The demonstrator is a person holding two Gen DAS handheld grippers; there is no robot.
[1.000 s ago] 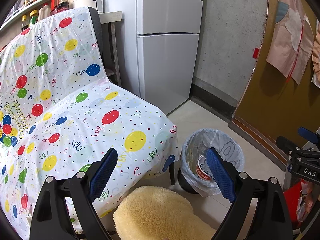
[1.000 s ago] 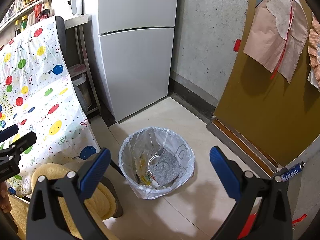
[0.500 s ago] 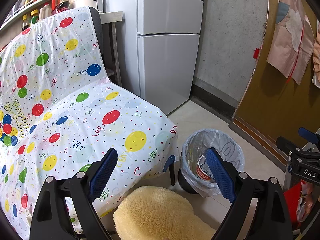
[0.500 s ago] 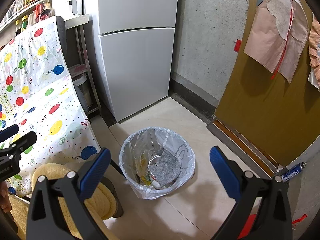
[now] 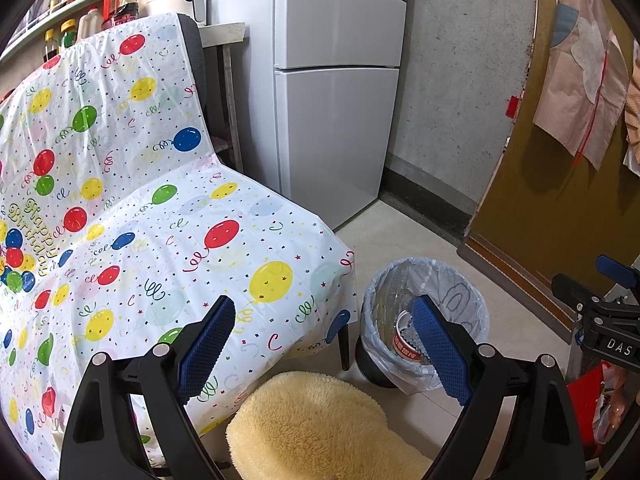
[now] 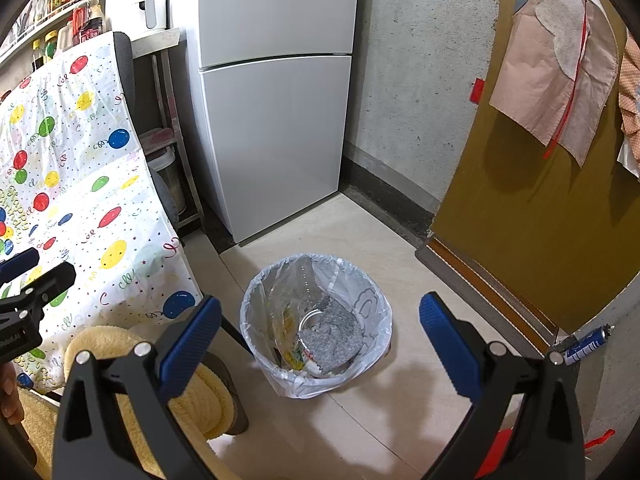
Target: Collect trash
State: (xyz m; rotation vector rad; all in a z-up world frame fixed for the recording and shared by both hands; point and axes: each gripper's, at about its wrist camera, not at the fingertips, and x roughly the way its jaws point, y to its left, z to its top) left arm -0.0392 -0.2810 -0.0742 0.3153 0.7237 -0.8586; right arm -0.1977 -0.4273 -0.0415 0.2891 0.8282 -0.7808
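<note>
Trash sits in the lined trash bin [image 5: 426,320] on the tiled floor [image 5: 404,236], seen from the left wrist view just past the corner of the balloon-print cover [image 5: 168,248] that drapes a chair. A red-and-white cup [image 5: 404,340] shows inside the bin's clear liner, partly hidden by the right finger of the left hand-held gripper [image 5: 324,344]. That gripper is released, its blue pads wide apart with nothing between them, above a yellow fluffy cushion [image 5: 316,428]. Beyond the cover stands a white fridge [image 5: 336,92] against a grey wall, and the right hand-held gripper [image 5: 600,312] enters at the right edge (only part of it shows there).

From the right wrist view the trash bin [image 6: 360,300] lies between the two blue pads of the right hand-held gripper [image 6: 320,344], lower down on the floor [image 6: 360,232] and well apart from them. That gripper is also released and empty. Inside the liner lie a clear plastic bottle [image 6: 308,280] leaning against the far side, a grey felt-like piece [image 6: 332,332] over a round container, and yellow-printed wrappers [image 6: 288,344]. The balloon-print cover [image 6: 80,184] and cushion [image 6: 192,400] are at the left, the fridge [image 6: 276,120] behind. A blue spray can [image 6: 588,346] lies on the floor at the right, by a brown door [image 6: 540,208].
</note>
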